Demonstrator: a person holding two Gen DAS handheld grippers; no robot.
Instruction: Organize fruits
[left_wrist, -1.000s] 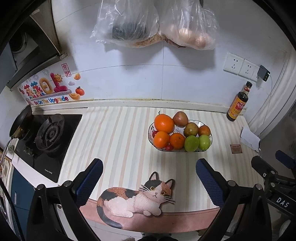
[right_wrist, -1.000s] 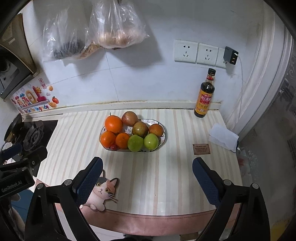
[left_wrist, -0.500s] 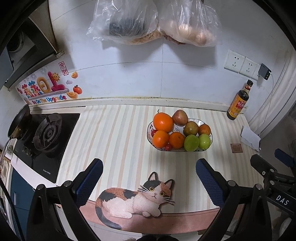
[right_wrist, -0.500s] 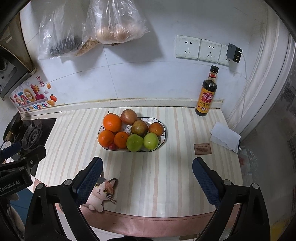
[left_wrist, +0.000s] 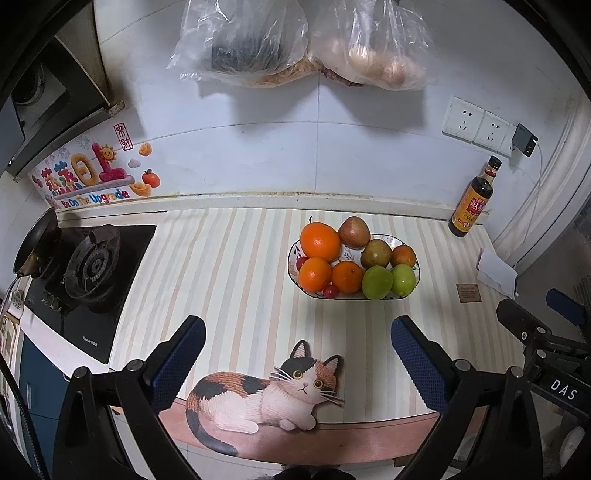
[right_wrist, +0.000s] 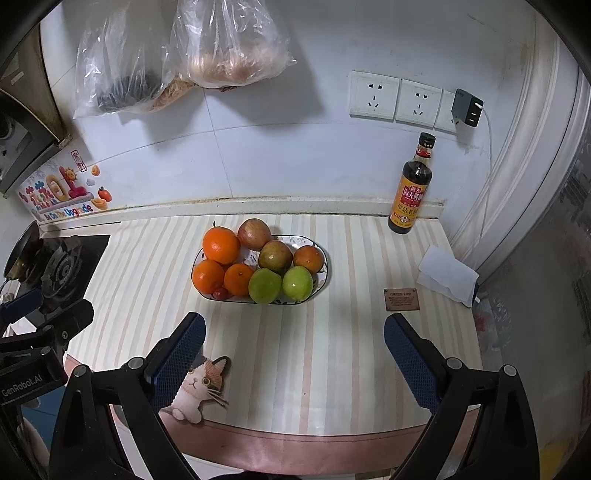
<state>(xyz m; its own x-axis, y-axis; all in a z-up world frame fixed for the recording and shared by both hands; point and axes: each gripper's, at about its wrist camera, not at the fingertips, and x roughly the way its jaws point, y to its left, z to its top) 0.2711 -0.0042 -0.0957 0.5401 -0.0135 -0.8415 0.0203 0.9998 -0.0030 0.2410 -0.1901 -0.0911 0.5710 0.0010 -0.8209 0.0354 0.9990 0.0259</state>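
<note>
A: Where's the fruit?

B: Heaped in the oval fruit plate (right_wrist: 322, 275), centre of frame. Left gripper (left_wrist: 298, 358) and right gripper (right_wrist: 294, 354) both gape wide, empty, low in frame.

A: Handling?

B: Probably firm, round, roll-prone. I'd pinch the green apple (right_wrist: 297, 283) across its widest part, gently; the plate looks breakable.

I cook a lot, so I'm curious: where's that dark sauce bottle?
The sauce bottle stands upright at the counter's back right corner against the wall, below the sockets, right of the fruit plate.
</note>
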